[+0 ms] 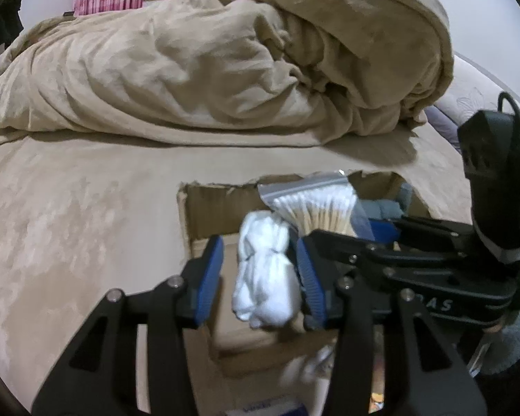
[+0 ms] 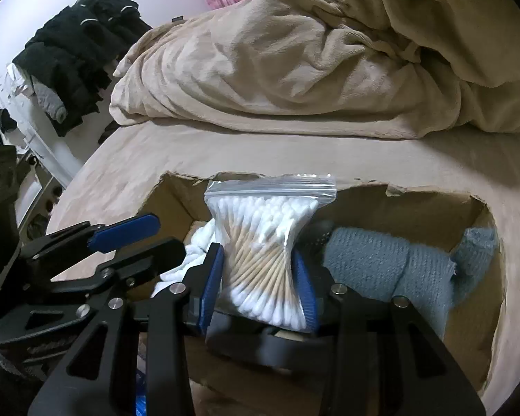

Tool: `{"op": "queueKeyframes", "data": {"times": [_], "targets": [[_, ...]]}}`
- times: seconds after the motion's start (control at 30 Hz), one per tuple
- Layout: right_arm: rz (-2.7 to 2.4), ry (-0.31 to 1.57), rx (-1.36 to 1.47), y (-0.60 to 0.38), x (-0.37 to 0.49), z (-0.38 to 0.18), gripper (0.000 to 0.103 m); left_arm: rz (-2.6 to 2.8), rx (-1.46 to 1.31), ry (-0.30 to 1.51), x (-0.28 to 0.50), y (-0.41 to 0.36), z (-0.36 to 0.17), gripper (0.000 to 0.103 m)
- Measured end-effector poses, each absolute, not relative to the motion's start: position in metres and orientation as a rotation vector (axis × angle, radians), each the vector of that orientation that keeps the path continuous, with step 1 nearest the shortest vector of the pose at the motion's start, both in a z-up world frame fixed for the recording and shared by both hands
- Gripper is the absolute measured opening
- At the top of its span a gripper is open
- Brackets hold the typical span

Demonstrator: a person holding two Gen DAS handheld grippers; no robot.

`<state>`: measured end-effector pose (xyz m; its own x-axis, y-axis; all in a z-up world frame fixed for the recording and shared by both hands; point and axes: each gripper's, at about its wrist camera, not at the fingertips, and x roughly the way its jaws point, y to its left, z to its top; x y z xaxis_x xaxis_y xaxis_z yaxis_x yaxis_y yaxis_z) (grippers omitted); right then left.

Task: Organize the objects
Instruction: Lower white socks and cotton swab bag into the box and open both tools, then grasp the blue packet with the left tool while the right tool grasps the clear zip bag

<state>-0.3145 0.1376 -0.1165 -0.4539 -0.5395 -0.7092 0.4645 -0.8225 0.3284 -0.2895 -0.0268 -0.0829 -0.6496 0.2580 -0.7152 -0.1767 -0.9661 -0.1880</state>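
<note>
An open cardboard box (image 1: 204,215) (image 2: 433,204) sits on the tan bed. My left gripper (image 1: 260,270) is open over the box; a rolled white sock (image 1: 265,274) lies between its blue pads, touching the right pad only, blurred. My right gripper (image 2: 260,277) is shut on a clear zip bag of cotton swabs (image 2: 267,239) and holds it above the box; the bag also shows in the left wrist view (image 1: 319,208). A grey-blue knitted sock roll (image 2: 381,263) lies inside the box at the right. The white sock (image 2: 197,246) shows left of the bag.
A crumpled beige blanket (image 1: 225,62) (image 2: 294,52) is heaped on the bed behind the box. Dark clothes (image 2: 76,45) hang at the left by the wall. A blue-printed item (image 1: 270,409) lies at the box's near end.
</note>
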Motion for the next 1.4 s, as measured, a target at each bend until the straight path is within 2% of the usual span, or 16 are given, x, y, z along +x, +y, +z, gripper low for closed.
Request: {"op": "queueKeyframes", "data": {"times": [0.07, 0.13, 0.2, 0.3, 0.4, 0.57, 0.63, 0.8, 1.13, 1.4], "targets": [[-2.276, -0.089, 1.132, 0.135, -0.312, -0.115, 0.047, 2.649, -1.165, -0.180, -0.286, -0.031, -0.079, 0.047], [-2.304, -0.062, 1.098, 0.135, -0.309, -0.110, 0.070, 2.655, -1.142, -0.206, -0.281, -0.035, -0.072, 0.047], [-2.340, -0.058, 1.067, 0.138, -0.305, -0.104, 0.080, 2.667, -1.119, -0.223, -0.272, -0.039, -0.064, 0.048], [-2.366, -0.084, 1.039, 0.148, -0.298, -0.090, 0.081, 2.676, -1.094, -0.245, -0.260, -0.043, -0.054, 0.061], [-2.416, -0.083, 0.997, 0.156, -0.286, -0.069, 0.081, 2.691, -1.050, -0.256, -0.243, -0.045, -0.040, 0.062], [-2.478, -0.054, 0.932, 0.168, -0.260, -0.039, 0.082, 2.734, -0.998, -0.263, -0.212, -0.050, -0.015, 0.068], [-2.488, -0.046, 0.907, 0.173, -0.245, -0.027, 0.091, 2.753, -0.958, -0.269, -0.195, -0.052, -0.004, 0.078], [-2.508, -0.039, 0.864, 0.182, -0.207, -0.005, 0.092, 2.808, -0.901, -0.237, -0.153, -0.055, 0.016, 0.090], [-2.519, -0.039, 0.845, 0.198, -0.153, 0.008, 0.092, 2.818, -0.976, -0.272, -0.121, -0.063, 0.000, 0.090], [-2.492, -0.022, 0.911, 0.192, -0.138, -0.026, 0.092, 2.791, -1.102, -0.291, -0.121, -0.059, -0.038, 0.090]]}}
